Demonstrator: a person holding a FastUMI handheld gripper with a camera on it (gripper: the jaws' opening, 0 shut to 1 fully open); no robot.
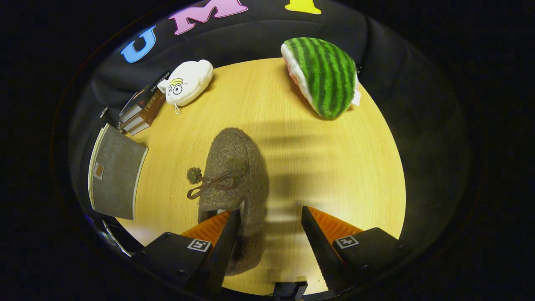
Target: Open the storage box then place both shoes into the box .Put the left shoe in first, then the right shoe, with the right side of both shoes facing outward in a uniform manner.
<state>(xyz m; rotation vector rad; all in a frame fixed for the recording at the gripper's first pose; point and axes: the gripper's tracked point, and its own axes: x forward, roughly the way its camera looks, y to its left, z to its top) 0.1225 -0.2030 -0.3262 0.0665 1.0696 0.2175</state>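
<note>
Open jaws of gripper (pixel 271 217) straddle one brown shoe (pixel 235 175).

A round table of pale yellow wood (pixel 334 167) fills the booth floor. Toward its far rim, right of centre, lies a green-striped plush watermelon slice (pixel 324 75), its white and pink edge turned toward the table's middle. Across the far rim to the left rests a white plush pouch with cartoon eyes and a small zip pull (pixel 187 82). Just beside the pouch, at the table's left rim, sits a short stack of dark-covered books (pixel 142 109), their pale page edges facing the table's centre.
</note>
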